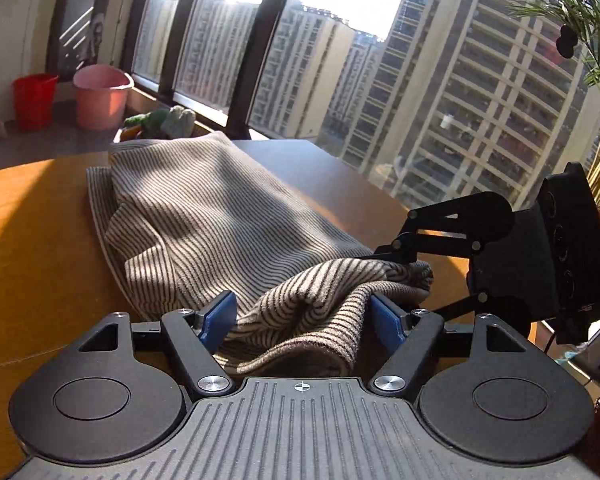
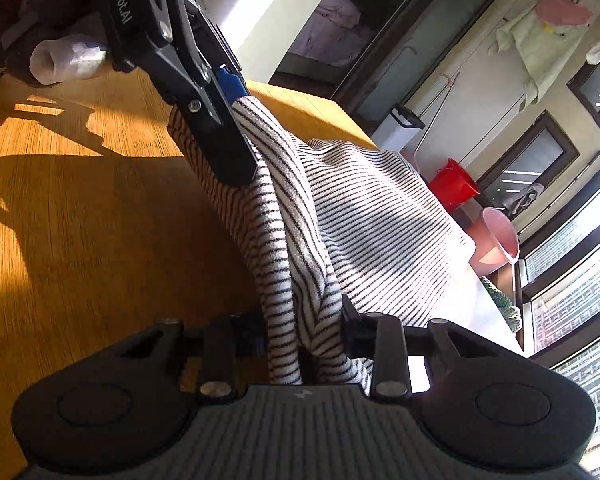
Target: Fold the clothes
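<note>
Left wrist view: a wide wooden table top of warm orange-brown grain (image 1: pixel 32 240) fills the lower scene, half in sunlight and half in shade, and on it lies the striped knit garment, cream with thin dark lines (image 1: pixel 204 216), bunched in a loose mound. One rumpled edge of that garment runs toward the camera and sits between the blue pads of the left gripper (image 1: pixel 304 316). Its jaws stand wide, with cloth lying in the gap; the pads do not appear to press on it. At the right of this view the right gripper (image 1: pixel 404 256), black with linked arms, reaches in from the side, its tip buried in a fold of the same garment.

From the right wrist view, a twisted rope of the striped cloth (image 2: pixel 300 280) passes straight between the right gripper's (image 2: pixel 304 340) jaws, which are drawn close on it and pinch it. Farther up the same strip, the left gripper (image 2: pixel 236 128) comes down onto the cloth with one blue pad (image 2: pixel 230 82) showing.

Behind the table, tall windows with dark frames (image 1: pixel 252 40) look out on high apartment blocks. A pink plastic bucket (image 1: pixel 102 96) and a smaller red bucket (image 1: pixel 34 100) stand near the window. Green palm fronds (image 1: pixel 596 40) hang at the right edge.
</note>
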